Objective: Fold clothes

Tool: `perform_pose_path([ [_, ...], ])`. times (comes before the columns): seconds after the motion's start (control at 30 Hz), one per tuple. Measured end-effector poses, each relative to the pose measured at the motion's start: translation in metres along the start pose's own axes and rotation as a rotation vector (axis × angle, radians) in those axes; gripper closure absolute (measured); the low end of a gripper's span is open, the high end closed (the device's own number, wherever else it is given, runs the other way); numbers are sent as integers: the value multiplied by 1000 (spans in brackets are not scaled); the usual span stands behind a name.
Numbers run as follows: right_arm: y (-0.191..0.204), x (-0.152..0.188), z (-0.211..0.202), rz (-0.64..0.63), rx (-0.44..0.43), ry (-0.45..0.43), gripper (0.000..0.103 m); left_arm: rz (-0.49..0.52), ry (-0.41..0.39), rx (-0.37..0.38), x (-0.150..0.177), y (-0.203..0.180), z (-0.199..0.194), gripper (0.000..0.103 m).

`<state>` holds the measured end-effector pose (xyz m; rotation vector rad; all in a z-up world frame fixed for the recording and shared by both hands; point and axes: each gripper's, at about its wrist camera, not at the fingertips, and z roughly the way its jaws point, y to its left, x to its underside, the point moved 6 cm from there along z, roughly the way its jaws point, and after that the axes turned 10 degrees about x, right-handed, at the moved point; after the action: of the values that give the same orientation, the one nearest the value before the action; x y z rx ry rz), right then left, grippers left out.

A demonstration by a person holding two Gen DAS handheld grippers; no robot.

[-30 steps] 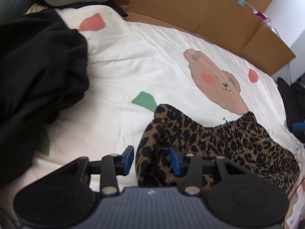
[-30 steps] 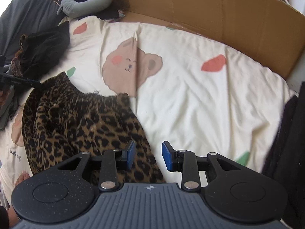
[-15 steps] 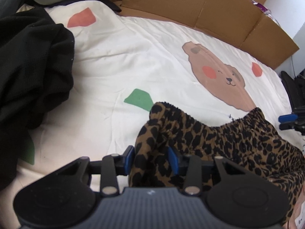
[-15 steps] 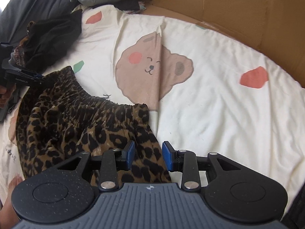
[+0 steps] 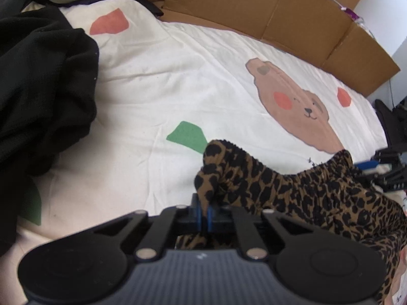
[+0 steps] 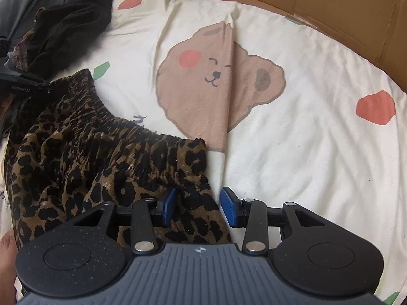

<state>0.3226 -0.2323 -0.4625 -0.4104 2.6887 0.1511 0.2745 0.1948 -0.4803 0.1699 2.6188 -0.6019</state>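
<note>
A leopard-print garment (image 5: 292, 190) is spread at the near edge of a bed covered by a cream sheet (image 5: 178, 81) printed with a brown bear (image 5: 292, 106) and red and green patches. Its gathered elastic waistband (image 6: 122, 127) is turned toward the middle of the bed, just below the bear.

The left claw (image 5: 203, 214) is seen closed, its blue pads pinched onto the left corner of the waistband, and a fold of the fabric is raised above them beside a green patch (image 5: 187, 136).

The right claw (image 6: 198, 207) is held parted, its pads set on either side of the garment's right edge just behind the waistband corner; the left pad (image 6: 168, 206) lies against the cloth, the right pad (image 6: 230, 207) over the sheet, and nothing is gripped.

A heap of black clothing (image 5: 43, 89) is piled at the left side of the bed, well apart from the garment. Brown cardboard (image 5: 279, 20) is stood along the far edge.
</note>
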Motion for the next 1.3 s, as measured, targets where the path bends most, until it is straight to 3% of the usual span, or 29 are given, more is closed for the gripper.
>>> perform_pose_path([
  [0.03,3,1,-1,-16,-5,4,73,-6,-8,3,-1,1,-2,100],
  [0.07,4,2,-2,-31,0,2,76,-7,-14,3,-2,1,-3,100],
  [0.13,3,2,-4,-37,12,-8,93,0,-27,2,-4,0,-5,101],
  [0.2,0,0,-10,-36,16,-25,96,17,-41,1,-7,-3,-9,101],
  [0.63,-38,-36,-72,-14,164,-169,100,58,-122,16,-52,-19,-14,101],
  [0.87,-39,-40,-65,-22,233,-163,100,69,-138,13,-82,-26,0,101],
  [1.3,-84,-91,-44,-12,344,-182,101,122,-138,-23,-127,-31,25,101],
])
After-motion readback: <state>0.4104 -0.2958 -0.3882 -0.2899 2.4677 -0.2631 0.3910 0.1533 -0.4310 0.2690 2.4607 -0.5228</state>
